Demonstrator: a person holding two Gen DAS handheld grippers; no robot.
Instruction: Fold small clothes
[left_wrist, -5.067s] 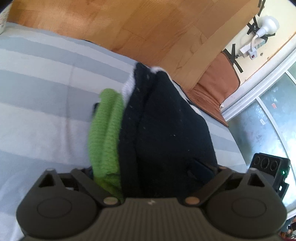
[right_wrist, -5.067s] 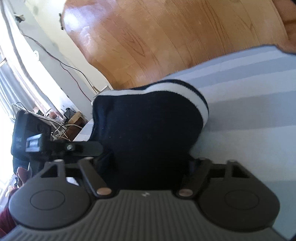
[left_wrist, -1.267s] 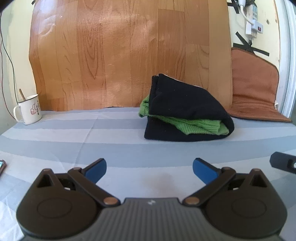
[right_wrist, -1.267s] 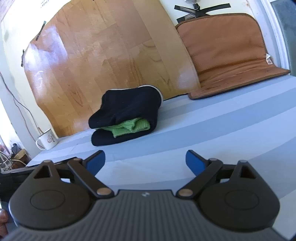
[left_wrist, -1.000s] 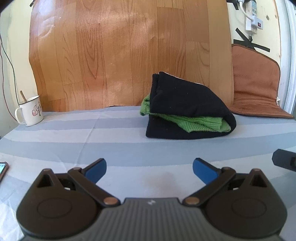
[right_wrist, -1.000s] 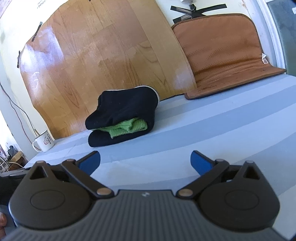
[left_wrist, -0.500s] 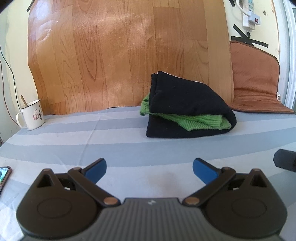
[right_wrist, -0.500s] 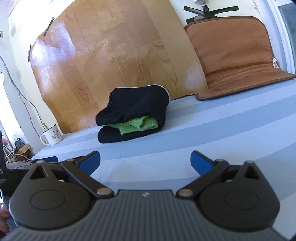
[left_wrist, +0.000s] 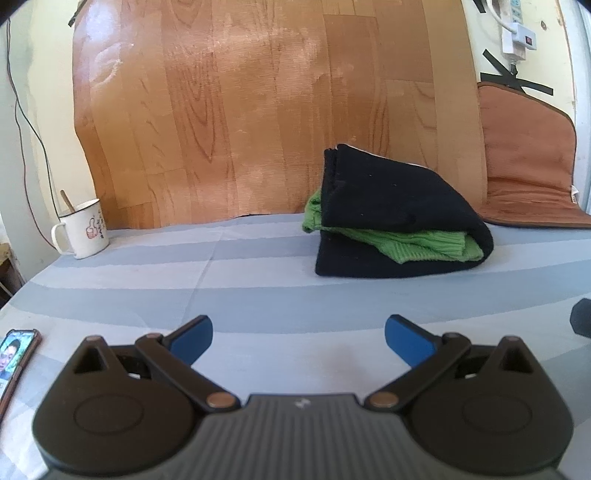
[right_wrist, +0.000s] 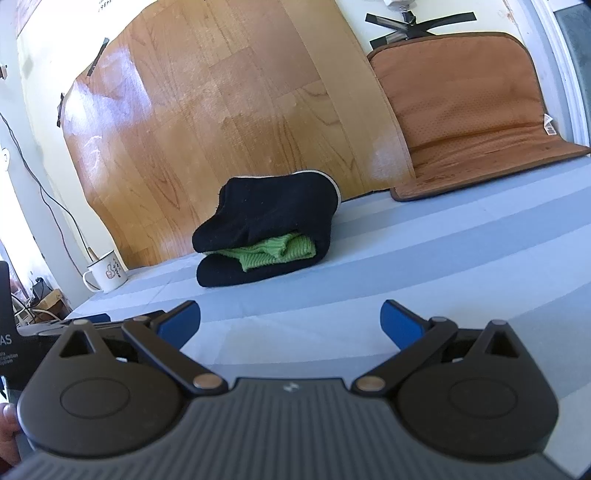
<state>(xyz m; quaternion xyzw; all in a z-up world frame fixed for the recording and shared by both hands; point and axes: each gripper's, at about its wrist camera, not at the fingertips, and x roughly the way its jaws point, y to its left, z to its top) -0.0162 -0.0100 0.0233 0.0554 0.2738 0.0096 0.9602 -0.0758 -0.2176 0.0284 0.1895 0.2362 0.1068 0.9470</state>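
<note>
A folded black garment (left_wrist: 391, 206) with a green knit piece (left_wrist: 413, 240) tucked inside lies on the striped grey cloth (left_wrist: 258, 288), near the wooden back panel. It also shows in the right wrist view (right_wrist: 273, 218), with the green piece (right_wrist: 273, 253) showing at its fold. My left gripper (left_wrist: 298, 338) is open and empty, low over the cloth, well short of the garment. My right gripper (right_wrist: 290, 321) is open and empty, also short of it.
A white mug (left_wrist: 83, 229) with a spoon stands at the back left; it also shows in the right wrist view (right_wrist: 107, 271). A phone (left_wrist: 14, 354) lies at the left edge. A brown cushion (right_wrist: 476, 122) leans at the back right. A power strip (left_wrist: 515, 33) hangs on the wall.
Five seconds ago both grippers were shut on the garment; since then they have let go and stand open, away from it. In the last second both views shifted only slightly.
</note>
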